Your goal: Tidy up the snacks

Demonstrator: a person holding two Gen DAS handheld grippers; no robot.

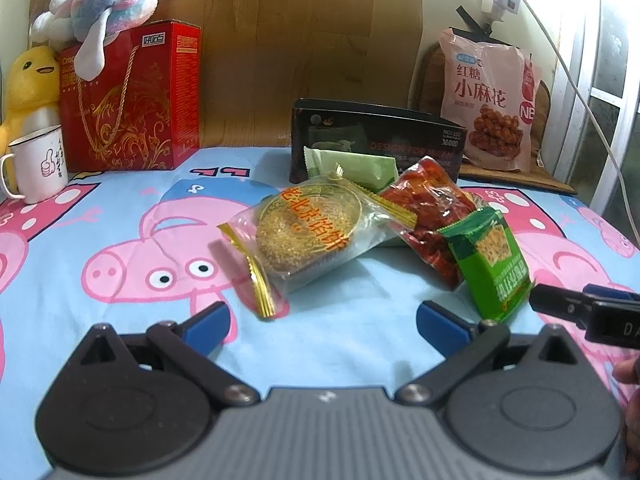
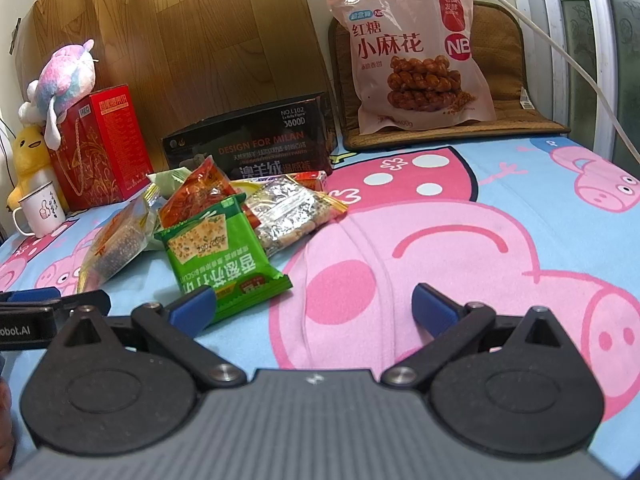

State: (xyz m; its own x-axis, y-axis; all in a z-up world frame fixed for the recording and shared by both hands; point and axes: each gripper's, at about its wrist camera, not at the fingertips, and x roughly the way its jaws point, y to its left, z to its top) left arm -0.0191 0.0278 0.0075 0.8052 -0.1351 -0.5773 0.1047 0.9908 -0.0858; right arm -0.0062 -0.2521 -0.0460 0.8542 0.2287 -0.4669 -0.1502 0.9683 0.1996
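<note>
Two grippers hover low, side by side, left gripper [image 1: 322, 320] and right gripper [image 2: 314, 306] both spread wide and empty. Just ahead, the snack packets [image 2: 224, 224] lie heaped on a cartoon-pig sheet [image 2: 460, 240], before a dark box [image 2: 256, 140] and wooden board [image 2: 192, 40].

The pale green flat packet [image 1: 352, 166] lies mostly buried: the clear wrapper with the round sesame cake [image 1: 308, 232] and the crinkled red snack bag [image 1: 432, 216] cover its near side, and from the right wrist only a corner shows. The silver foil packet [image 2: 288, 210] is hidden from the left wrist altogether, and a small red-and-white pack [image 2: 314, 178] behind it is too covered to read. The black cardboard box [image 1: 376, 140] has its lower print blocked by the pile. A fingertip [image 1: 628, 372] at the right edge is cut off. The yellow plush duck [image 1: 30, 84] sits half behind the white enamel mug [image 1: 38, 166].
</note>
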